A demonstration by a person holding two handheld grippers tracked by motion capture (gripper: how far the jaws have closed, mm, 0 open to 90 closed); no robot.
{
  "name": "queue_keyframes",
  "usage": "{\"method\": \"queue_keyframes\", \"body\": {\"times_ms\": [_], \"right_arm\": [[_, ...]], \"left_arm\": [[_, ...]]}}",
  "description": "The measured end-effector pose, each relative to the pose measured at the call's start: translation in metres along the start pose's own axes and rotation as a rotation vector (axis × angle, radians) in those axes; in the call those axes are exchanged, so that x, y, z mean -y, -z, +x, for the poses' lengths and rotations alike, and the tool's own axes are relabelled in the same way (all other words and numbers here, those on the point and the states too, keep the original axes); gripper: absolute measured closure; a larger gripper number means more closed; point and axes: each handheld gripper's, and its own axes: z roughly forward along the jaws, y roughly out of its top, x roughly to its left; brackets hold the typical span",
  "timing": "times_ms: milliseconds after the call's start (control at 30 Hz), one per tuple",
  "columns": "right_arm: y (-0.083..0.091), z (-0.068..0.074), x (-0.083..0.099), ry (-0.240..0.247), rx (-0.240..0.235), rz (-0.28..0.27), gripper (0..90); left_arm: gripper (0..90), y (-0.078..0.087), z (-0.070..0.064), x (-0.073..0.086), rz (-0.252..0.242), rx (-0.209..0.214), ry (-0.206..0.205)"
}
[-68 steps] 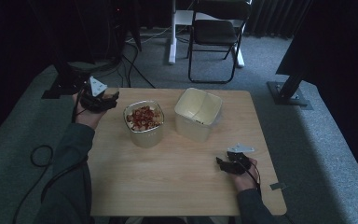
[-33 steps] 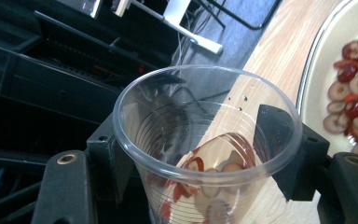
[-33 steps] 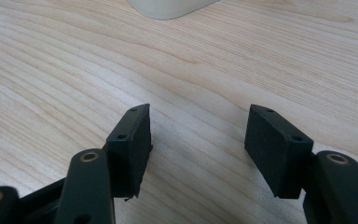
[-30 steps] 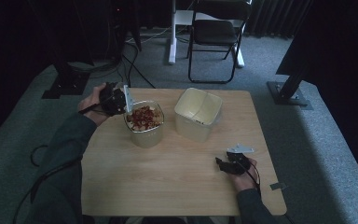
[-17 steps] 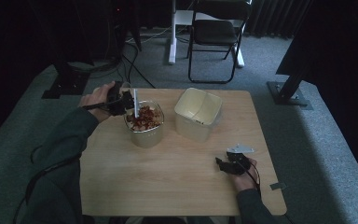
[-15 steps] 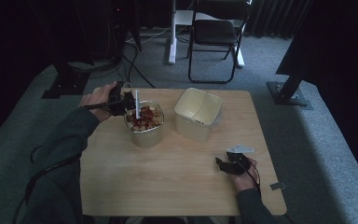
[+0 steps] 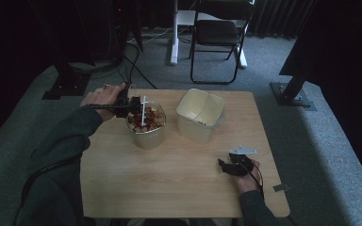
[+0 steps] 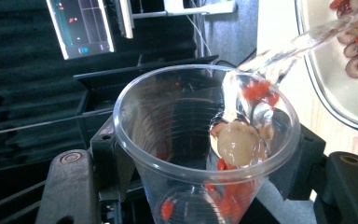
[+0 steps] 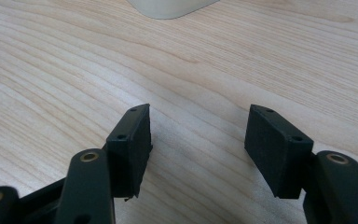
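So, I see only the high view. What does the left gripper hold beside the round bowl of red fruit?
Observer: A clear plastic cup, clamped in the left gripper.
Operator: Is something inside it?
Observer: Yes, a clear plastic spoon, one pale round fruit and red pieces.
Operator: And the right gripper, is it empty?
Observer: The right gripper is open, with bare wooden table between its jaws.

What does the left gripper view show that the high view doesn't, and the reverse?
Left gripper view: a clear cup between its jaws, holding a clear spoon, a pale round fruit and red bits.
High view: the cream container, the right gripper open on the table, and a chair.
Both: the bowl of reddish food.
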Motion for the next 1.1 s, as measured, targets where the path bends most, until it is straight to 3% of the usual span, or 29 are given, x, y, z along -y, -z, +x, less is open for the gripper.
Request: {"method": "queue_keyframes", "body": {"times_ms": [700, 1067, 1100], "right_arm": [[-0.0002, -0.0002, 0.0001, 0.001, -0.002, -0.002, 40.3], [-0.0002, -0.0002, 0.0001, 0.000, -0.002, -0.002, 40.3], [-0.0002, -0.0003, 0.0001, 0.000, -0.002, -0.003, 40.3]], "left_arm": [[34.5, 0.0009, -0.0023, 0.0024, 0.028, -0.026, -0.069], [34.6, 0.0008, -0.0035, 0.0019, 0.024, -0.027, -0.054], [34.5, 0.0008, -0.0027, 0.0015, 0.025, -0.030, -0.068]]}}
